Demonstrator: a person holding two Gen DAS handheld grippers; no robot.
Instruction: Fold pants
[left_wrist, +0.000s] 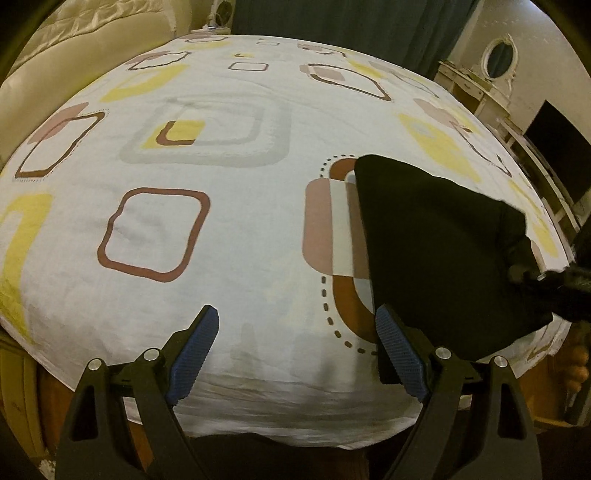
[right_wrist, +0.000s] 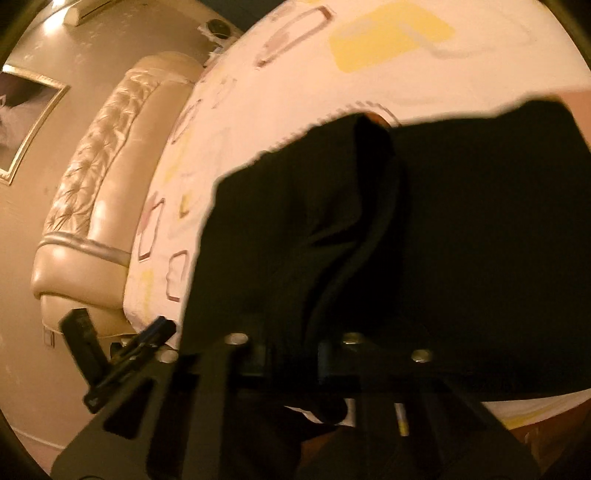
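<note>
While the right tongs pinch a bunched edge of the black pants, the left tongs gape empty just beside them on the bed; a fold seems underway, needing a second grip.

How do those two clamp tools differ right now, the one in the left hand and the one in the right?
The left tool stands wide open with nothing between its blue pads; the right tool is shut on the black pants. The left tool hangs over bare patterned bedsheet beside the pants, while the right tool's pads are buried in dark cloth. Both are black, two-fingered and angled down at the bed.
</note>
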